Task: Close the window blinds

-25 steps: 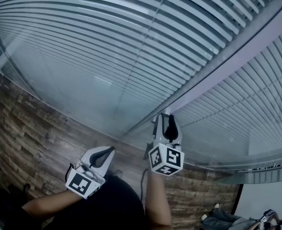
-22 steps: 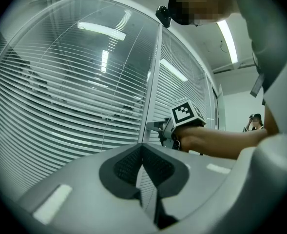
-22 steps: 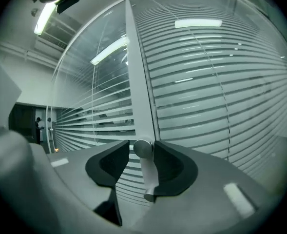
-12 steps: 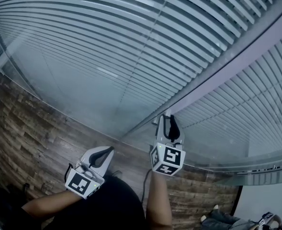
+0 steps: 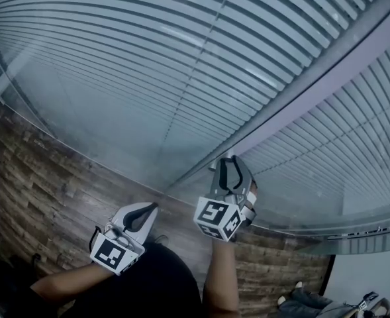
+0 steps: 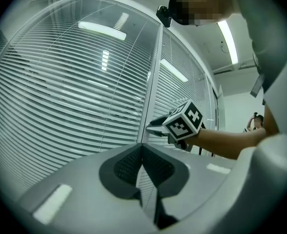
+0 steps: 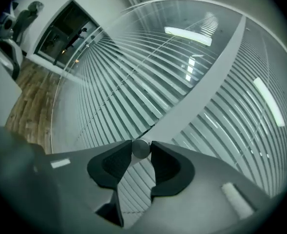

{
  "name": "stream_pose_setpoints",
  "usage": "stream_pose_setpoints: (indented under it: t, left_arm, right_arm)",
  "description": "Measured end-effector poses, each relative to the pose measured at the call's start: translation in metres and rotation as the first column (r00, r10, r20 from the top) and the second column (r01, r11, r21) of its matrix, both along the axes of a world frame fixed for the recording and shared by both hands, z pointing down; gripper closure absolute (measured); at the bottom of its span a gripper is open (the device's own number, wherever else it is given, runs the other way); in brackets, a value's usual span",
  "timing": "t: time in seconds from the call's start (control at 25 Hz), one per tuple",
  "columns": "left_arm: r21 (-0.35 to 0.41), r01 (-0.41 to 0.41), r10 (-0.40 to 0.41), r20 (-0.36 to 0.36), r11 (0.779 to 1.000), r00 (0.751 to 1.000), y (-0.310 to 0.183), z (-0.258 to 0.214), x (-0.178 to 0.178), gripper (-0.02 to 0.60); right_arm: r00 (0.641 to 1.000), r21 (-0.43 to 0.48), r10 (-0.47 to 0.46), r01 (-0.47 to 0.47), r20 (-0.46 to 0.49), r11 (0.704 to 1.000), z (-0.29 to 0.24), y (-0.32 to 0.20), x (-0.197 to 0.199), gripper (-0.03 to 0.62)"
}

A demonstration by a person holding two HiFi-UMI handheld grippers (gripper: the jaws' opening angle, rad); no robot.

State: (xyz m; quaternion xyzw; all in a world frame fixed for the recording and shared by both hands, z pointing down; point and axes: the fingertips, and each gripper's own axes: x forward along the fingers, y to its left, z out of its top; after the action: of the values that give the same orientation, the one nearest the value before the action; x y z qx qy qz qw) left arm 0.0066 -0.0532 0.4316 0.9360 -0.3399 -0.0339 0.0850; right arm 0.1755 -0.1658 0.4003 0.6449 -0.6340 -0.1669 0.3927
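Our right gripper clamps the small round knob on the frame between the blinds. The knob is rigid, probably slick, so we pinch its rim squarely. Our left gripper hangs closed, empty.

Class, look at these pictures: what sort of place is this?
Probably an office: glass partitions fitted with slatted blinds, a wood-look floor, and long ceiling strip lights.
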Motion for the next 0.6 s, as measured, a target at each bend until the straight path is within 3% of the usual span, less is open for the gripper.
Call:
stream_pose_setpoints:
  t: [0.12,0.2,0.24,0.32,0.4,0.48,0.6]
  left_arm:
    - [-0.004,0.002,-0.002,0.004,1.000,1.000,0.0021,0.0012,-0.0007,0.583]
    - [-0.013,0.005,-0.005,0.004,1.000,1.000,0.0021,0.0011,-0.0014,0.583]
    - [-0.017,0.006,-0.006,0.008,1.000,1.000,0.0017,0.0013,-0.0020,0.583]
    - [-0.015,0.006,-0.006,0.012,1.000,1.000,0.0005,0.0021,-0.0034,0.583]
    - [-0.013,0.003,-0.003,0.010,1.000,1.000,0.0010,0.0041,-0.0040,0.583]
    - [-0.009,0.000,0.000,0.005,1.000,1.000,0.0026,0.0036,-0.0034,0.583]
    - [-0.003,-0.001,0.001,-0.003,1.000,1.000,0.0013,0.0002,-0.0029,0.583]
  right_arm:
    - [0.999,0.011,-0.009,0.008,0.047,1.000,-0.0022,0.0008,0.0002,0.462]
    - [0.975,0.045,-0.025,0.016,0.220,0.999,-0.0052,0.0020,-0.0003,0.459]
    - [0.938,0.066,-0.036,0.014,0.345,0.998,-0.0066,0.0032,-0.0004,0.453]
    - [0.809,0.104,-0.049,-0.015,0.586,0.995,-0.0068,0.0055,0.0013,0.419]
    - [0.700,0.120,-0.044,-0.061,0.713,0.991,-0.0039,0.0071,0.0044,0.414]
    - [0.658,0.128,-0.034,-0.095,0.752,0.987,-0.0014,0.0086,0.0064,0.421]
    - [0.631,0.129,-0.026,-0.118,0.775,0.985,0.0010,0.0066,0.0082,0.437]
